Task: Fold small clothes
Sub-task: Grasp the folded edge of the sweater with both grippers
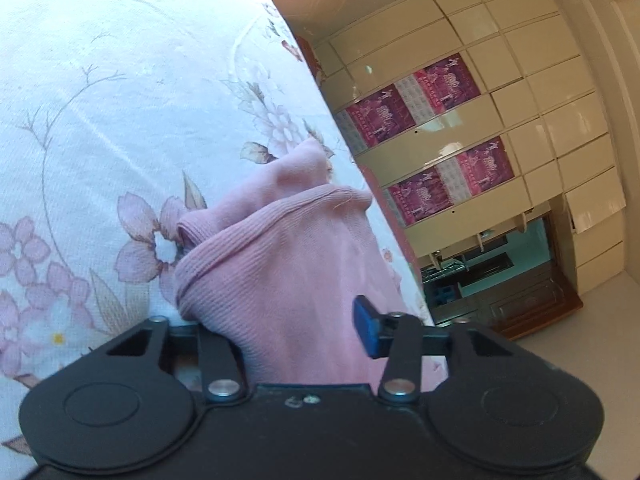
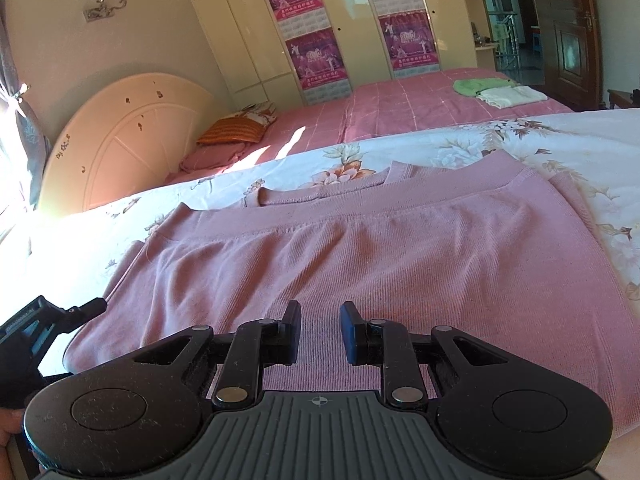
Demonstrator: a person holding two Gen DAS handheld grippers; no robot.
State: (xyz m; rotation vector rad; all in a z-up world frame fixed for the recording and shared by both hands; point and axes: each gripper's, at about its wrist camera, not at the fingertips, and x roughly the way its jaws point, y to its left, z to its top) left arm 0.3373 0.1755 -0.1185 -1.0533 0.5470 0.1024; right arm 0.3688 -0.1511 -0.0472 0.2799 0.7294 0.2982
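Observation:
A pink knit garment (image 2: 380, 248) lies spread on a floral bedsheet (image 2: 560, 136), its neckline at the far side. My right gripper (image 2: 320, 332) hovers over the near part of it. Its jaws stand apart and hold nothing. In the left wrist view a bunched, ribbed edge of the pink garment (image 1: 280, 264) runs back between the fingers of my left gripper (image 1: 280, 328). One blue pad (image 1: 366, 326) presses its side, and cloth hides the other finger. In the right wrist view the left gripper (image 2: 88, 306) sits at the garment's left edge.
Beyond the floral sheet (image 1: 100, 100) is a pink bedspread (image 2: 420, 108) with folded green (image 2: 476, 86) and white clothes (image 2: 512, 96) and striped pillows (image 2: 236, 130). A rounded headboard (image 2: 120, 128) stands on the left. A wardrobe with purple posters (image 2: 320, 20) fills the far wall.

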